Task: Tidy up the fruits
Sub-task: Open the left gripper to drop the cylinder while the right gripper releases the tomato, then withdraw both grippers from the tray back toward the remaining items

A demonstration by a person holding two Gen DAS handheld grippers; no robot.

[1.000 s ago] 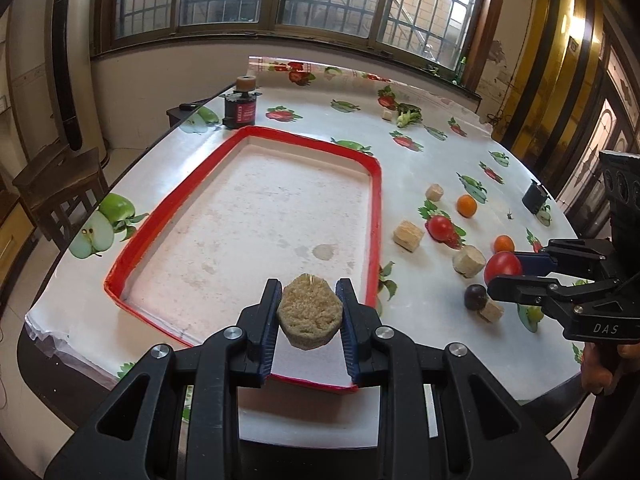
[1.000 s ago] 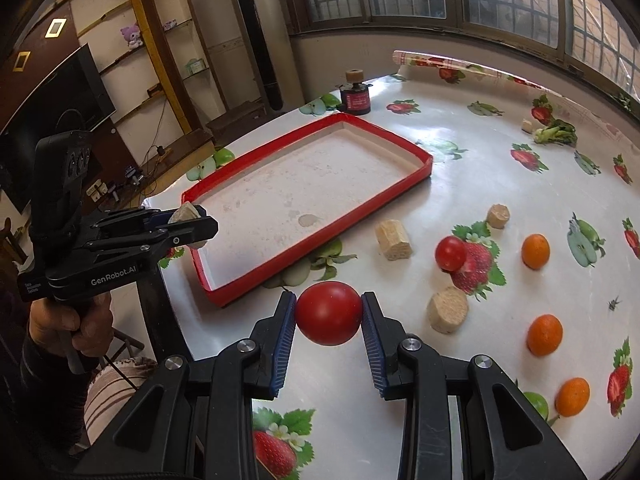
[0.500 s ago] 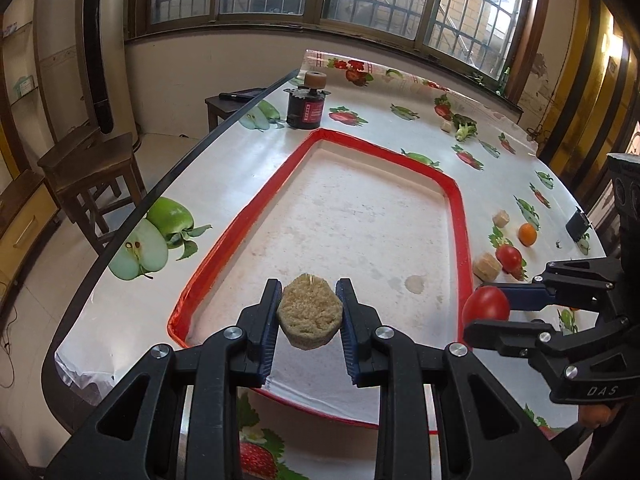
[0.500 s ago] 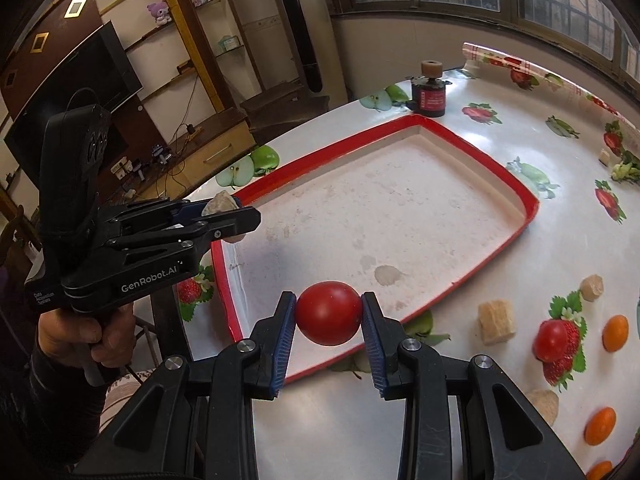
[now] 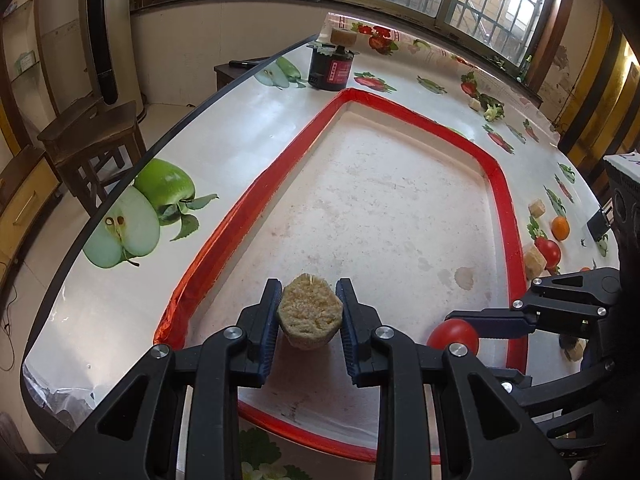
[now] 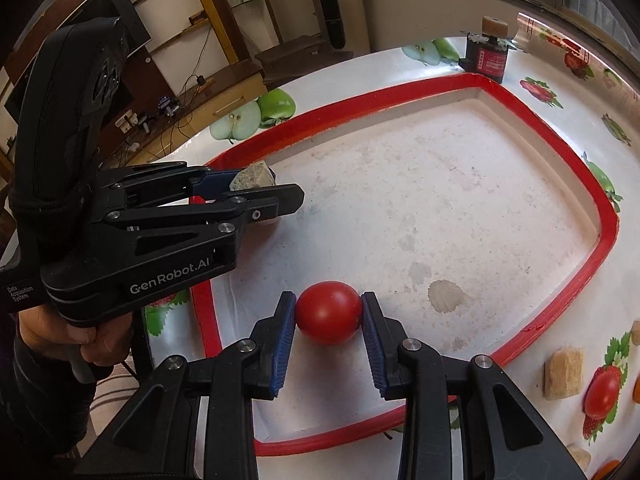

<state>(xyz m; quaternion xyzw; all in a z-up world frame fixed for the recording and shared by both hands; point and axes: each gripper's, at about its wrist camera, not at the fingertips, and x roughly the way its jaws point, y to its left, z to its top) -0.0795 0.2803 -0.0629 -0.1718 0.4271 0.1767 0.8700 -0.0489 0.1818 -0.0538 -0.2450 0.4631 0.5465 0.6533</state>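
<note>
My left gripper (image 5: 309,314) is shut on a tan, rough round piece (image 5: 310,314) and holds it over the near left part of the red-rimmed white tray (image 5: 244,216). My right gripper (image 6: 329,318) is shut on a red tomato (image 6: 328,312) over the tray's (image 6: 560,152) near part. The tomato also shows in the left wrist view (image 5: 452,336), and the tan piece shows in the right wrist view (image 6: 252,176). The two grippers are side by side, apart.
On the fruit-print tablecloth right of the tray lie tan chunks (image 6: 564,372), a small tomato (image 5: 549,250) and an orange (image 5: 560,227). A dark red jar (image 5: 332,70) stands beyond the tray's far corner. A wooden chair (image 5: 92,136) stands left of the table.
Both grippers have moved forward and down over the tray with their loads still held. The tomato has come from outside the tray's right rim to above its floor.
</note>
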